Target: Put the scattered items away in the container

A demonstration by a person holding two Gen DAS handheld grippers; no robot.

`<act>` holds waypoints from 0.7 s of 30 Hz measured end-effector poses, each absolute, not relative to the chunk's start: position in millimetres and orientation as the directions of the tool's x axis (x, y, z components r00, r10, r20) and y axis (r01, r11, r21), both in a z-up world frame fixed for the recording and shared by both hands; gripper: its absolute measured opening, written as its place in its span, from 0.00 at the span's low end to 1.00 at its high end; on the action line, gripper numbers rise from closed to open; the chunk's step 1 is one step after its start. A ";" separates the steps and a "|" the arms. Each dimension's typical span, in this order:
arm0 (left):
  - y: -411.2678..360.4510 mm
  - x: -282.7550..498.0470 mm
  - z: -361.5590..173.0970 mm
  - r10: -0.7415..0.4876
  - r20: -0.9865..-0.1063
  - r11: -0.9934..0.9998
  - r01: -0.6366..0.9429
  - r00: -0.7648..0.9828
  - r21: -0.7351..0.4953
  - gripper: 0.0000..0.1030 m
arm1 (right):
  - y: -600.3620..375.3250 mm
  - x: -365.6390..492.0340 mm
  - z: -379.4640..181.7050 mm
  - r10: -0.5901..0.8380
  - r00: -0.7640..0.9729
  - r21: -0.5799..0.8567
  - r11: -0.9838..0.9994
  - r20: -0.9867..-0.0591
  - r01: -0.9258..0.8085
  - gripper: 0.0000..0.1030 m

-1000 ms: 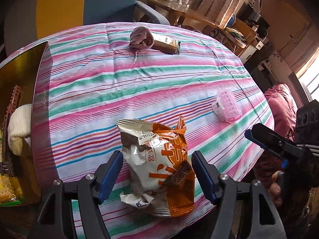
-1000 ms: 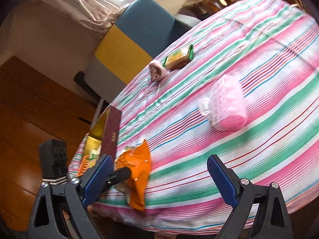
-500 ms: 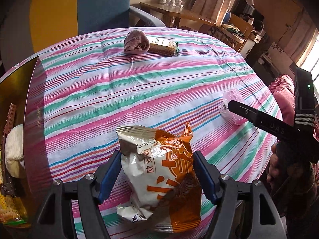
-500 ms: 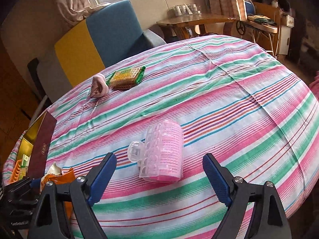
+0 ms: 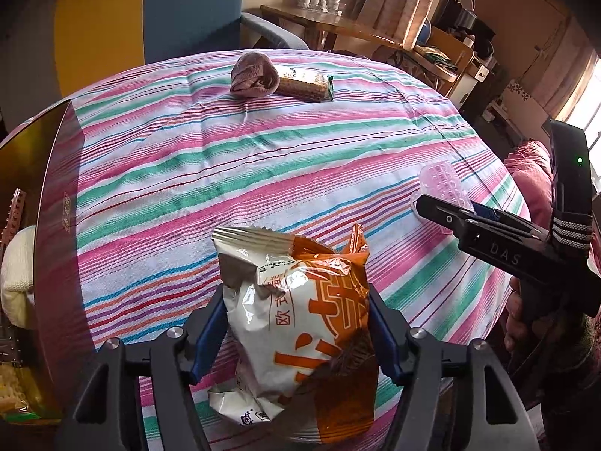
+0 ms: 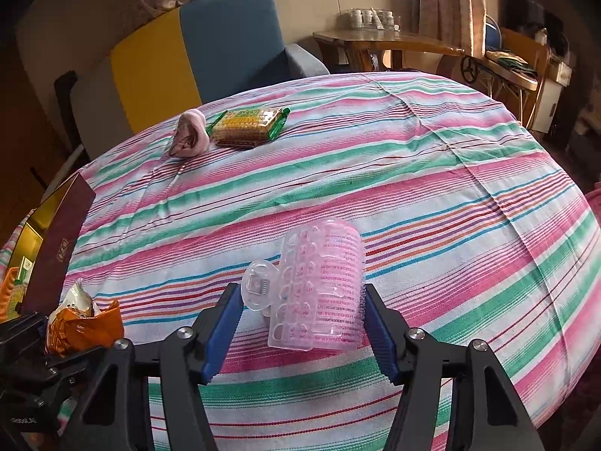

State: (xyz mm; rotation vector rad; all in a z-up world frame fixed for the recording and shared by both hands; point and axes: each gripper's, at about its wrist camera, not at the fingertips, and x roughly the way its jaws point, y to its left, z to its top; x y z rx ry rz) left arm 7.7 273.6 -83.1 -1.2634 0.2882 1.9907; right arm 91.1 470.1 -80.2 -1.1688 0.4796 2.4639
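My left gripper (image 5: 296,332) is shut on an orange and white snack bag (image 5: 300,323), with both pads pressed on its sides. My right gripper (image 6: 300,329) is closing around a pink hair roller with a clear clip (image 6: 319,285); its right pad touches the roller and its left pad is near the clip. The roller also shows in the left wrist view (image 5: 445,184). The open gold and maroon box (image 5: 49,195) stands at the table's left edge with items inside. A rolled pink sock (image 5: 253,79) and a cracker pack (image 5: 306,84) lie at the far side.
The round table has a striped cloth (image 6: 375,173). A blue and yellow armchair (image 6: 195,45) stands behind it. A wooden side table (image 6: 390,43) with cups is at the back right.
My left gripper has closed on the snack bag. My right gripper swung round to the pink roller, came down over it and narrowed around it.
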 end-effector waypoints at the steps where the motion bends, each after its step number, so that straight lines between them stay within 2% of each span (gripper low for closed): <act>1: 271.6 8.9 -82.6 0.470 -0.850 -0.697 -0.691 -0.238 -0.192 0.66 | 468.1 92.1 -80.2 0.180 -0.588 0.146 -0.874 -0.788 -0.464 0.62; 13: 244.2 20.3 -83.5 0.480 -0.842 -0.723 -0.654 -0.247 -0.220 0.65 | 423.6 106.2 -80.9 0.125 -0.599 0.166 -0.898 -0.791 -0.406 0.61; 21: 239.2 15.9 -84.1 0.472 -0.844 -0.741 -0.634 -0.255 -0.223 0.70 | 410.8 110.3 -84.2 0.120 -0.598 0.161 -0.905 -0.792 -0.395 0.63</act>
